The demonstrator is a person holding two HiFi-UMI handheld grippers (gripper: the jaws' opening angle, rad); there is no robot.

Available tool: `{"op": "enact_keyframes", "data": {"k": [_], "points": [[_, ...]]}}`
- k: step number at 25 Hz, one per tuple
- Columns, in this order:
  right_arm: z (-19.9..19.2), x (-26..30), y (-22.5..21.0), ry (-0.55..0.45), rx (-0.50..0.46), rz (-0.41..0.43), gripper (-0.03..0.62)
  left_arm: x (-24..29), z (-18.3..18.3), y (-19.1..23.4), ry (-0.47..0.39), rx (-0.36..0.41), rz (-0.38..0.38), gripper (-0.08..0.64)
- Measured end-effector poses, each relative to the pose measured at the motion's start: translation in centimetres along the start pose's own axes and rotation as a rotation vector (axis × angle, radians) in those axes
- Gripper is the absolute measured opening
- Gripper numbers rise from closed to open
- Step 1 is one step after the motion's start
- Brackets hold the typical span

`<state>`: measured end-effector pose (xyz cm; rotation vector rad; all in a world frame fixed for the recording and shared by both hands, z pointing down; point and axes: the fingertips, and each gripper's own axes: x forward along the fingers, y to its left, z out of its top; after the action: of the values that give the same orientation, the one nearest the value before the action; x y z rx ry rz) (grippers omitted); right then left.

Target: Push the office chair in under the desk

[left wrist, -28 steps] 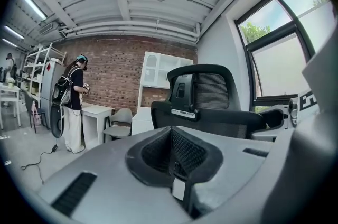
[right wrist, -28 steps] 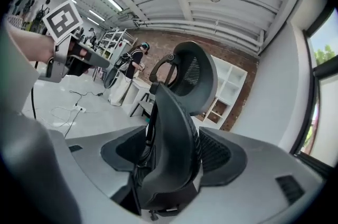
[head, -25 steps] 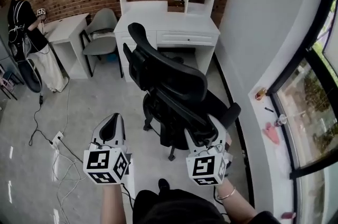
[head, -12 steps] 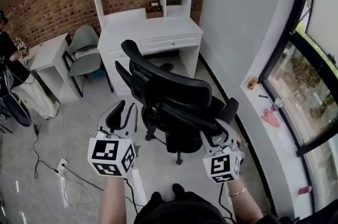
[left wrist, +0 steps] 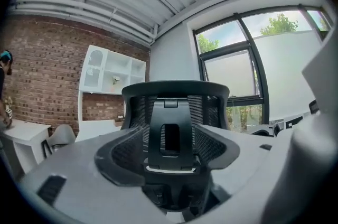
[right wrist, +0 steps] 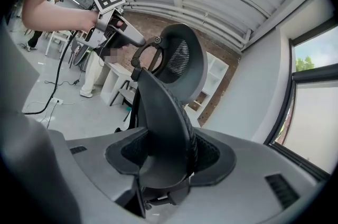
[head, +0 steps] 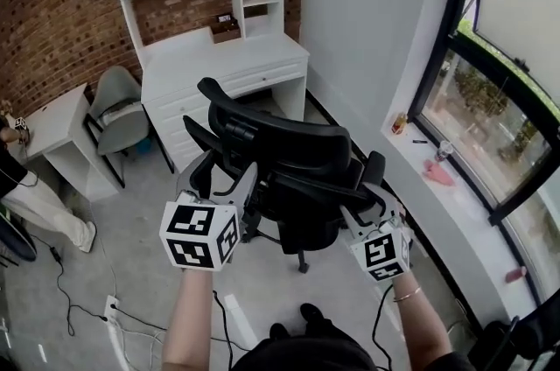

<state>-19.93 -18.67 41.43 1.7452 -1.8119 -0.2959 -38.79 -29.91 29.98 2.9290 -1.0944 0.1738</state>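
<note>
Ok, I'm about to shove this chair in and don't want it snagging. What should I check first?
1. Grip: ok, the right claw is shut on the office chair at its backrest edge.
2. Second contact: cannot tell; the left claw faces the backrest's spine, jaws apart.
3. Alignment: not ok, the chair's back sits at an angle to the desk.
4. Knee space under the desk: cannot tell, the chair hides it.
5. Floor: ok, the power strip lies well left of the chair's base.
</note>
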Motion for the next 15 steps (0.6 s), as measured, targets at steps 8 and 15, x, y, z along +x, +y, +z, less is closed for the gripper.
{"op": "enact_keyframes", "data": {"k": [8, 15], "points": [[-0.1, 0.5, 0.1, 0.011, 0.006, -0.015, 0.213, 2.4, 0.0, -0.3, 0.032, 0.062, -0.05, 0.29], [0.0, 0.4, 0.0, 0.024, 0.007, -0.008, 0.213, 2.4, -0.1, -0.4, 0.065, 0.089, -0.044, 0.29]]}}
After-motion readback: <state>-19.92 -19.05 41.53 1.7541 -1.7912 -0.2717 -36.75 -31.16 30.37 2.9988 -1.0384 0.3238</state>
